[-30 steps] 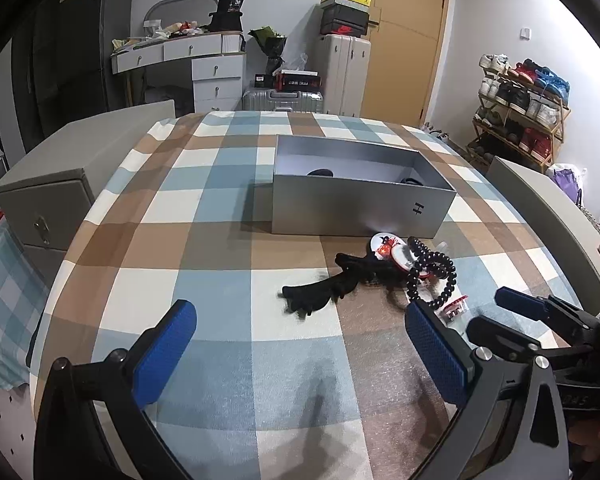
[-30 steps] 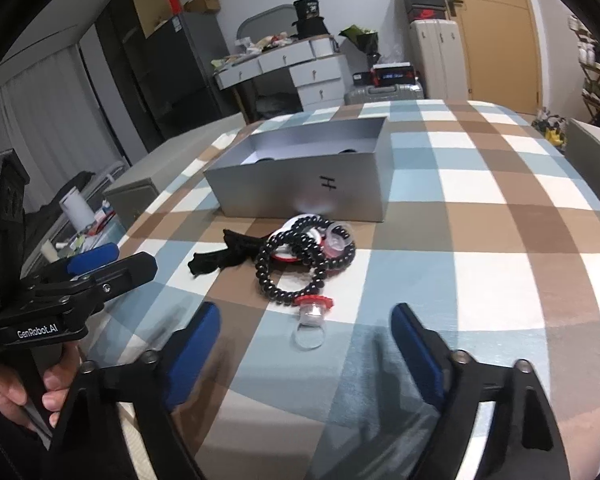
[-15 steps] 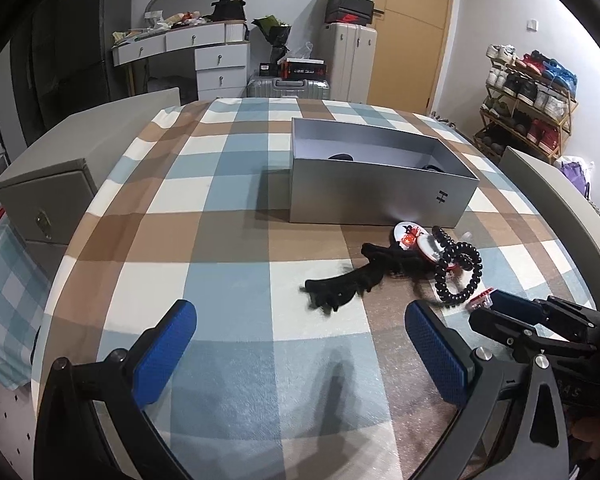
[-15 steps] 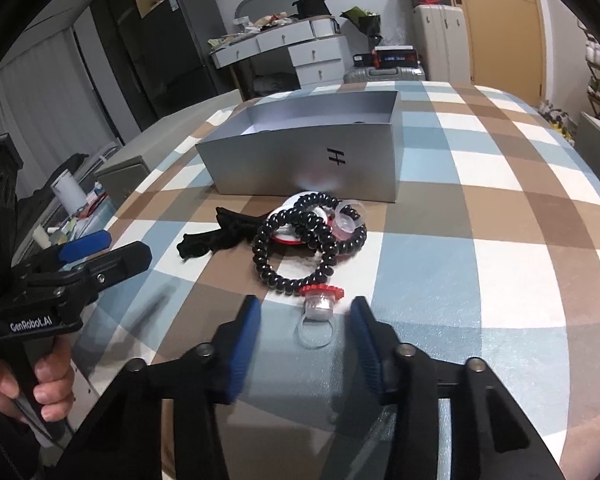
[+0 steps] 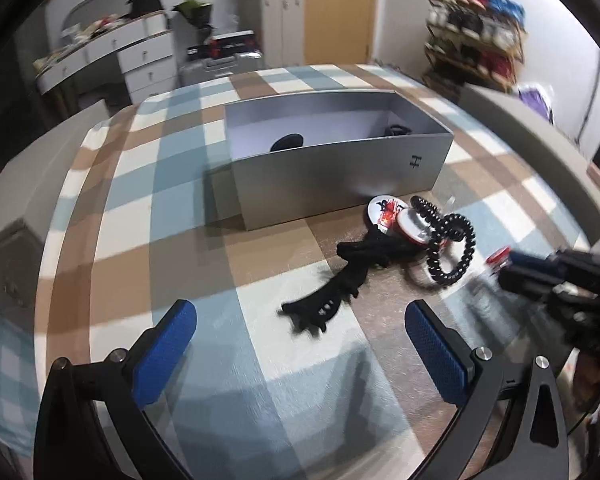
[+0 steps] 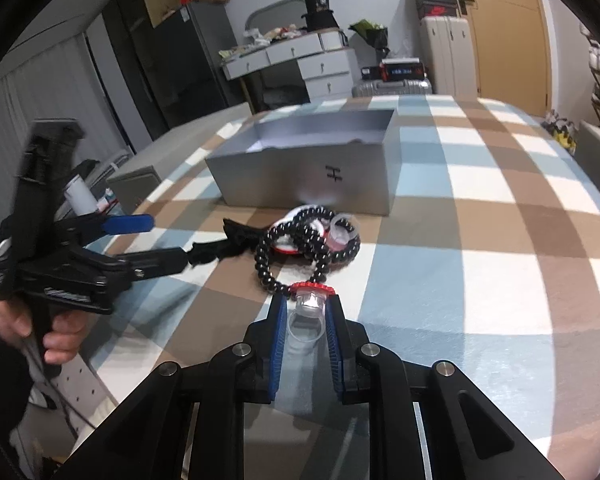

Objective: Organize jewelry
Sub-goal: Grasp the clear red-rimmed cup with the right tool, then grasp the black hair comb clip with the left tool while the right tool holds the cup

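Observation:
My right gripper (image 6: 306,312) is shut on a clear plastic ring with a red-rimmed top (image 6: 310,300) lying on the checked tablecloth. Just beyond it lies a pile: a black bead bracelet (image 6: 300,248), round red-and-white pieces (image 5: 396,216) and a black fabric piece (image 5: 340,280). An open grey box (image 5: 332,176) stands behind the pile with dark items inside. My left gripper (image 5: 300,344) is open and empty, just short of the black fabric piece. In the left wrist view the right gripper (image 5: 540,272) reaches in from the right.
The checked table (image 6: 500,240) has a grey bench (image 5: 540,136) on its right side and a grey cabinet (image 5: 12,240) on its left. Drawers, suitcases and a shoe rack stand at the back of the room.
My right gripper moved forward and closed its fingers around the clear ring. My left gripper moved closer to the pile and tilted.

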`<state>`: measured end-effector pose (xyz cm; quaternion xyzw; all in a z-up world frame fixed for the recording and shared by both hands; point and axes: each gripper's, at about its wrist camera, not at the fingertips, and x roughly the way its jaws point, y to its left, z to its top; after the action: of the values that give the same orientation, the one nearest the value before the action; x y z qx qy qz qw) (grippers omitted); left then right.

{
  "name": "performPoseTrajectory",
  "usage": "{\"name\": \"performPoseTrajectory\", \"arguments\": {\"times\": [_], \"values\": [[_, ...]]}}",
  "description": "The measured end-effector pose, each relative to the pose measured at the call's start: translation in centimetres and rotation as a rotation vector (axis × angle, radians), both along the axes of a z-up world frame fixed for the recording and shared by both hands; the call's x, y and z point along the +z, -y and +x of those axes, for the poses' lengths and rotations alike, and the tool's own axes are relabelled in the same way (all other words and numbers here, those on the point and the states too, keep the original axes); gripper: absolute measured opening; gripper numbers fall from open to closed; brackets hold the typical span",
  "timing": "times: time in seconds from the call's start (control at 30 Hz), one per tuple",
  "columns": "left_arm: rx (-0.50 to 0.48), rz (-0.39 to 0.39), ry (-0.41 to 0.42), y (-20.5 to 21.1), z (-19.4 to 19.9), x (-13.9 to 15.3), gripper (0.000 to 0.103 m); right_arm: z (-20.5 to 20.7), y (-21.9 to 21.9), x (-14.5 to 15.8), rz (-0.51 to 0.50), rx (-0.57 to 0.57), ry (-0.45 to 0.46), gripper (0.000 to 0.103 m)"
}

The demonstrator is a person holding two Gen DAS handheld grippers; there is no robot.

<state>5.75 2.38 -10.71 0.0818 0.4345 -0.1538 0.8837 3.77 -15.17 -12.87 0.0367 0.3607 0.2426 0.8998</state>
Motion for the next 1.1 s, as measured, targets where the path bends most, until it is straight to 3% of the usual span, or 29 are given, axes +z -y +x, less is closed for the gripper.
{"name": "performPoseTrajectory", "arguments": {"times": [0.23, 0.47, 0.7, 0.77, 0.83, 1.1], "values": [[-0.115, -0.005, -0.100, 1.0, 2.6, -0.7, 0.102, -0.2, 0.5, 0.5, 0.010, -0.016, 0.023, 0.019], [-0.216, 0.071, -0.108, 2.4, 3.3, -1.1, 0.099, -0.1, 1.5, 0.5, 0.026, -0.043, 0.028, 0.019], [-0.272, 0.103, -0.179, 3.3, 3.7, -1.5, 0.059, -0.1, 2.2, 0.3, 0.049, -0.061, 0.018, 0.019], [-0.281, 0.101, -0.199, 3.5, 3.8, -1.2, 0.030, -0.1, 2.2, 0.4, 0.047, -0.059, 0.019, 0.019], [-0.289, 0.114, -0.210, 3.8, 3.6, -1.0, 0.018, -0.4, 2.3, 0.6, 0.052, -0.058, 0.027, 0.019], [-0.310, 0.220, -0.221, 4.6, 2.0, -0.6, 0.013, -0.8, 2.6, 1.1, 0.064, -0.063, 0.039, 0.019]]}}
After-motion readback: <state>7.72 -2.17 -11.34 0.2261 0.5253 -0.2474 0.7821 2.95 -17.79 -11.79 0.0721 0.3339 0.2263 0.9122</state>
